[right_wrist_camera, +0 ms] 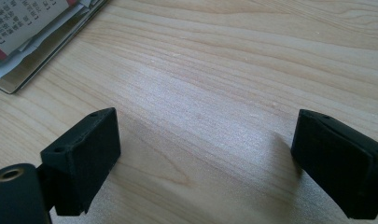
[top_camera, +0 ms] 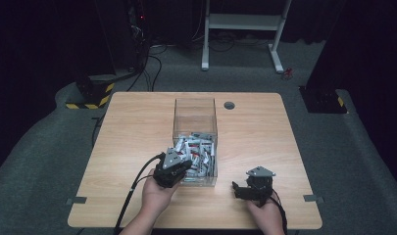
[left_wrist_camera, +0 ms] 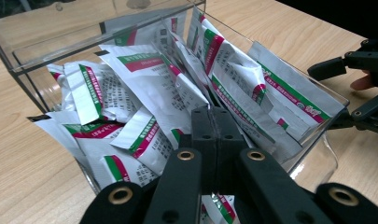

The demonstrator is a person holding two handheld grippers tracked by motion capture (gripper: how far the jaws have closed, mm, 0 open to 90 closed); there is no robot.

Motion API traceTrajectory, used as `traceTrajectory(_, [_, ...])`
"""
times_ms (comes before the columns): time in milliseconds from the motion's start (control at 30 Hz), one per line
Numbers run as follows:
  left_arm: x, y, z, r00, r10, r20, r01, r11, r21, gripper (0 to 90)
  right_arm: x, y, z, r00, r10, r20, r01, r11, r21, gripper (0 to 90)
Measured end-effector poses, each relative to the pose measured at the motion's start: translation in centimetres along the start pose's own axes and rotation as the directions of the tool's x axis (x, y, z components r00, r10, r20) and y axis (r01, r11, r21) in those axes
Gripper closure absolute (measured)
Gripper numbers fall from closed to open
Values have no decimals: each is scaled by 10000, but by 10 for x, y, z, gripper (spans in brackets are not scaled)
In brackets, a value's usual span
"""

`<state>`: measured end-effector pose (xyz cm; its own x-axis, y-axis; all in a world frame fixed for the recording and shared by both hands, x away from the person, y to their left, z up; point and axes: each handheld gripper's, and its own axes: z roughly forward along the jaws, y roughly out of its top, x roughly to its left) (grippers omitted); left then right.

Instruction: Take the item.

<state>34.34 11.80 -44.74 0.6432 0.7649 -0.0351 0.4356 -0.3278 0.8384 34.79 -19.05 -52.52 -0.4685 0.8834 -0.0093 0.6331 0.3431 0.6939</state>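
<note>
The left claw (top_camera: 183, 166) hangs over the near-left corner of the clear box (top_camera: 195, 105), its jaws pressed flat together. In the left gripper view the tips meet right at the heap of sachets (left_wrist_camera: 144, 84); whether a sachet's edge is nipped between them I cannot tell, since the jaws hide that spot. The sachets — white packets with green and red bands — lie piled in the near half of the box, several leaning against its right wall and standing up to about its rim.

The box stands near the middle of the wooden surface (top_camera: 132, 132), long side running away from the person, and its far half looks bare. Its tall clear walls close the pile in on every side, so the open top is the only way in.

The right claw (top_camera: 239, 190) sits near the front edge of the surface, to the right of the box and apart from it, jaws spread wide with nothing between them. In the right gripper view its two black pads (right_wrist_camera: 86, 158) stand low over bare wood, and the box's near corner (right_wrist_camera: 18, 77) shows at upper left.

Bare wood runs wide on both sides of the box (a small round grommet (top_camera: 229, 105) sits near the far edge).
</note>
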Motion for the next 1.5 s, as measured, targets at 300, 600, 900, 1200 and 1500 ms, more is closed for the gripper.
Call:
traceTrajectory(300, [2,0,-7,10000,-19,-47,18,9998,-217,899,0,0,0,10000,0,0,0,10000,1,79])
traceTrajectory(600, [4,0,-12,9999,-116,-127,110,9988,-469,899,0,0,0,10000,-1,0,1,10000,-1,79])
traceTrajectory(900, [6,1,-17,9997,-161,-171,149,9974,-701,899,0,0,0,10000,0,0,0,10000,1,79])
traceTrajectory(1200, [8,2,-24,9997,-211,-126,197,9944,-1037,900,0,0,0,10000,-2,-1,2,10000,0,79])
traceTrajectory(1500, [10,3,-28,9996,-246,-156,225,9920,-1241,900,0,0,0,10000,-1,-1,1,10000,0,79])
